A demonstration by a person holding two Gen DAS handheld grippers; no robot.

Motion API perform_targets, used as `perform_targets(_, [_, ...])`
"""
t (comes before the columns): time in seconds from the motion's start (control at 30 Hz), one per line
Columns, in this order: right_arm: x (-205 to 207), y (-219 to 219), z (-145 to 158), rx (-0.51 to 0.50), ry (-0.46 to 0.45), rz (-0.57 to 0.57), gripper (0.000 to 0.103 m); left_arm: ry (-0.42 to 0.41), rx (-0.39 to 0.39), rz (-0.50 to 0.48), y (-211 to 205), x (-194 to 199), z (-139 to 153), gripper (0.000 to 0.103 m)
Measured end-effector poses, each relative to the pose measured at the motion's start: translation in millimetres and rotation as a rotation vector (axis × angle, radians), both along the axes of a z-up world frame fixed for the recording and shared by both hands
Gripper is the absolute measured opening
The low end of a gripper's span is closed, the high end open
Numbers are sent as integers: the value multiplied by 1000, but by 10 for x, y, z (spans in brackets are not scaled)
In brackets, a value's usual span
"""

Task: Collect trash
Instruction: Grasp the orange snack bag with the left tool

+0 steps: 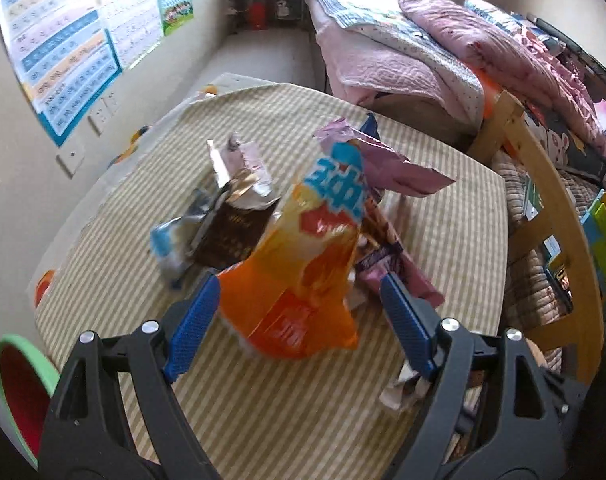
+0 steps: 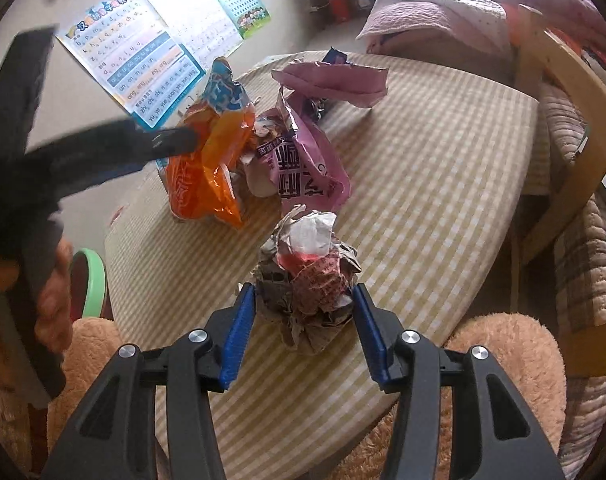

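A heap of trash lies on a striped tablecloth (image 1: 263, 400). An orange snack bag (image 1: 315, 248) stands between the blue pads of my left gripper (image 1: 299, 280), which is open: the left pad is at the bag's edge and the right pad stands clear of it. Behind the bag are a brown wrapper (image 1: 231, 236) and a pink bag (image 1: 399, 168). In the right wrist view, my right gripper (image 2: 303, 288) is shut on a crumpled paper ball (image 2: 307, 276), one pad against each side. The orange bag (image 2: 199, 176) and pink bag (image 2: 303, 160) lie beyond it.
A green-rimmed bin with a red inside (image 1: 19, 392) (image 2: 91, 280) sits below the table's left edge. A wooden chair (image 1: 543, 200) and a bed with pink quilts (image 1: 423, 52) stand to the right. A brown plush thing (image 2: 503, 360) lies at the near edge. Posters (image 1: 63, 60) hang on the left wall.
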State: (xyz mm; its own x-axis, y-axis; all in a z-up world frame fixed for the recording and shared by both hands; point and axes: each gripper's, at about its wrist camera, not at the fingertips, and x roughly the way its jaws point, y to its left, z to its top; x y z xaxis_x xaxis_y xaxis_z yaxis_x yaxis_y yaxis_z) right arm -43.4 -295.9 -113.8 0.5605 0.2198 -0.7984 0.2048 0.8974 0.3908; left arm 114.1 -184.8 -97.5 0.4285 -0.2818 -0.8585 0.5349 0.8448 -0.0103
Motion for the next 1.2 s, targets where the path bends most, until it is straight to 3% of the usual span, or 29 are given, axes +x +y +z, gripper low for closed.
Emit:
perform_targets(0.1, [29, 34, -7, -9, -6, 9, 48, 22, 40, -14, -109, 99, -82, 76])
perform_targets(0.2, [44, 48, -17, -11, -12, 16, 48, 29, 68, -10, -152, 146, -129, 61])
perform_targets(0.4, [60, 51, -35, -6, -14, 17, 48, 32, 34, 28, -42, 130, -81, 53])
perform_targets(0.87, [71, 60, -33, -6, -6, 11, 48, 14, -111, 165, 676, -231, 257, 51])
perform_targets(1.2, [84, 128, -25, -38, 0, 21, 48, 14, -121, 257, 1090, -531, 227, 51])
